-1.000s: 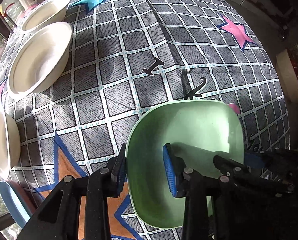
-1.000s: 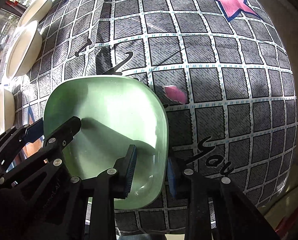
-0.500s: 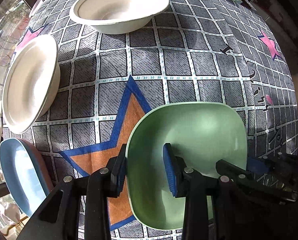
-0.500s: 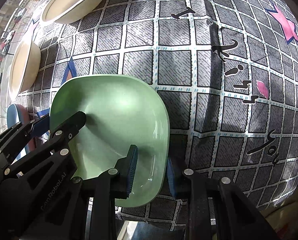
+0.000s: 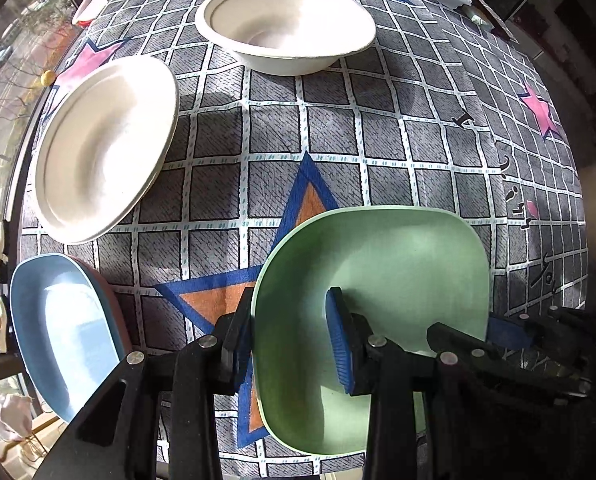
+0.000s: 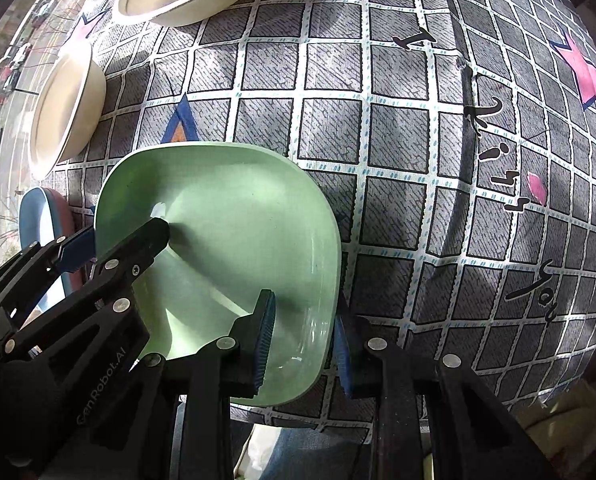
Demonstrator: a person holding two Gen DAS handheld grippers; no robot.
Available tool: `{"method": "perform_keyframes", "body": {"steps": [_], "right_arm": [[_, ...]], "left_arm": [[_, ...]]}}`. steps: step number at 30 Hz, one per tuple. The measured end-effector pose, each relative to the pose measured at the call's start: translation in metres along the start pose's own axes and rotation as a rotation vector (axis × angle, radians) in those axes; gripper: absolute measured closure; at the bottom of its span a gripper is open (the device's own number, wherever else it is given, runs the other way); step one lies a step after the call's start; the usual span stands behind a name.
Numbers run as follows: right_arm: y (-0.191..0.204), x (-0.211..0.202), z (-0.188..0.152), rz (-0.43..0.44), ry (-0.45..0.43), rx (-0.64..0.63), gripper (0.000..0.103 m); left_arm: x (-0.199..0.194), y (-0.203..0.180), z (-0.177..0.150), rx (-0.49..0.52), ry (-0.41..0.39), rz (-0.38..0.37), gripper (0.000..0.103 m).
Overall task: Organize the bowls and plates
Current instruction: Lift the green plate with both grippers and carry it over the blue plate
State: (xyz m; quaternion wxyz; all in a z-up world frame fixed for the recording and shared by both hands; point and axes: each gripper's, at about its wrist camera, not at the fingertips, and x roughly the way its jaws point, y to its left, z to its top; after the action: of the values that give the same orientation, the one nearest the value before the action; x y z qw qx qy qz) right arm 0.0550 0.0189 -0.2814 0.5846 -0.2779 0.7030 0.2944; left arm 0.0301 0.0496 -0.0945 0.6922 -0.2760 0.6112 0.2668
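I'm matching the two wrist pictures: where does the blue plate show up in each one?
Left wrist: the blue plate sits at lower left, on a reddish plate.
Right wrist: the blue plate shows as a sliver at the left edge, behind the left gripper.
Shared landmark: the green plate, held by both grippers.

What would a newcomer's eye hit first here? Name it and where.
The pale green plate, front and centre: the left gripper clamps its left rim, the right gripper its right. Next, the white bowls along the far left of the star-patterned tablecloth, and a blue plate at the near left edge.
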Motion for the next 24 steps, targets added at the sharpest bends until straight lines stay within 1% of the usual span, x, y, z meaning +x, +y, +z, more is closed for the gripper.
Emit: {"method": "perform_keyframes", "body": {"steps": [1, 2, 4, 5, 7, 8, 9, 13, 14, 15, 24], "right_arm": [[-0.003, -0.001, 0.006, 0.001, 0.0, -0.005, 0.072], [0.002, -0.003, 0.006, 0.003, -0.001, -0.009, 0.072], [0.024, 0.0, 0.008, 0.004, -0.002, -0.018, 0.072], [0.014, 0.01, 0.007, 0.008, -0.001, -0.022, 0.072], [0.027, 0.01, 0.01, 0.011, 0.0, -0.029, 0.072], [0.033, 0.005, 0.002, 0.013, 0.0, -0.031, 0.072], [0.039, 0.005, 0.002, 0.017, 0.0, -0.033, 0.072], [0.058, 0.005, 0.004, 0.028, 0.002, -0.037, 0.072], [0.06, 0.004, 0.004, 0.031, 0.002, -0.039, 0.072], [0.063, 0.004, 0.005, 0.034, 0.002, -0.04, 0.072], [0.094, -0.011, 0.0, 0.051, -0.009, -0.041, 0.072]], "left_arm": [[-0.002, 0.002, -0.001, -0.004, -0.004, 0.001, 0.066], [-0.003, 0.002, -0.004, -0.007, -0.008, 0.003, 0.066], [-0.007, 0.008, -0.004, -0.013, -0.016, 0.007, 0.066], [-0.01, 0.011, -0.003, -0.016, -0.019, 0.009, 0.066], [-0.013, 0.016, -0.003, -0.024, -0.024, 0.012, 0.066], [-0.015, 0.018, -0.003, -0.026, -0.026, 0.014, 0.066], [-0.028, 0.024, 0.005, -0.029, -0.029, 0.017, 0.066], [-0.038, 0.034, 0.011, -0.031, -0.036, 0.028, 0.066], [-0.039, 0.035, 0.012, -0.031, -0.038, 0.03, 0.066], [-0.027, 0.023, 0.003, -0.032, -0.039, 0.032, 0.066], [-0.033, 0.03, -0.005, -0.031, -0.048, 0.05, 0.066]]}}
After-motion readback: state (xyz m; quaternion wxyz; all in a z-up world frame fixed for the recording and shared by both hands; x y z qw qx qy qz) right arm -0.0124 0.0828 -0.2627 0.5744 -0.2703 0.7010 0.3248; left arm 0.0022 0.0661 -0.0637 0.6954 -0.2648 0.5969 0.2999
